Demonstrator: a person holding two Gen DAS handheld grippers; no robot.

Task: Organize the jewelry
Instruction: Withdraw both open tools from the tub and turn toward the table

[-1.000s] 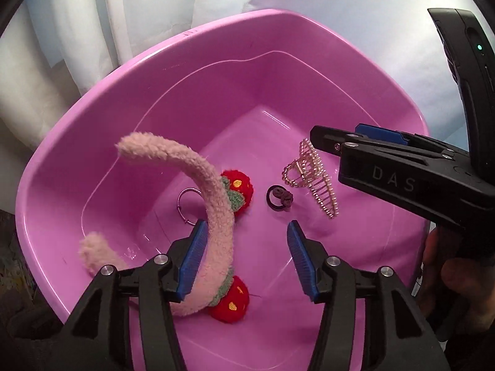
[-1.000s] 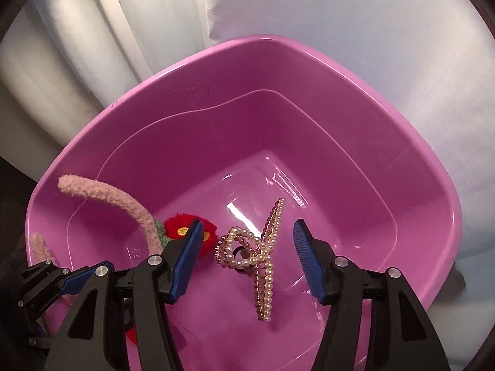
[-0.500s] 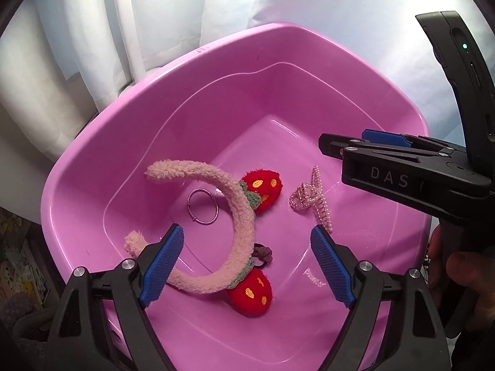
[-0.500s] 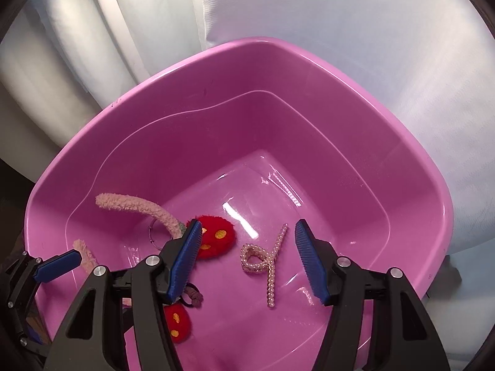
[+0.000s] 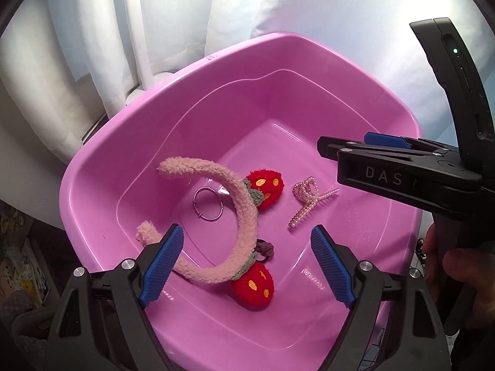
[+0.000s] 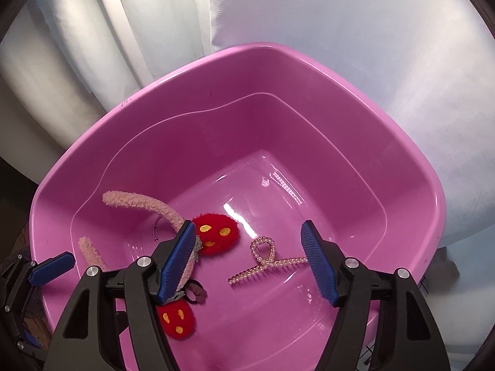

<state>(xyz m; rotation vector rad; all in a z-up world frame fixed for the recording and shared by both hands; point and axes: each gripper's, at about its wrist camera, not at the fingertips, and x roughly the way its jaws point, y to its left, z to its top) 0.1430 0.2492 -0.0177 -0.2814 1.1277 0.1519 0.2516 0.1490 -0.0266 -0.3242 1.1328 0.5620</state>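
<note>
A pink plastic basin holds the jewelry. In it lie a fuzzy pink headband with two red strawberry pompoms, a metal ring, a dark hair tie and a pearl hair claw. My left gripper is open and empty above the basin's near side. My right gripper is open and empty above the pearl claw; it also shows in the left wrist view.
White curtain fabric hangs behind the basin. Dark clutter lies at the lower left outside the basin. A hand holds the right gripper's handle at the right edge.
Both grippers have pulled back and up from the basin. The left gripper let go of the headband and opened wider; the pearl claw dropped from the right gripper onto the basin floor.
</note>
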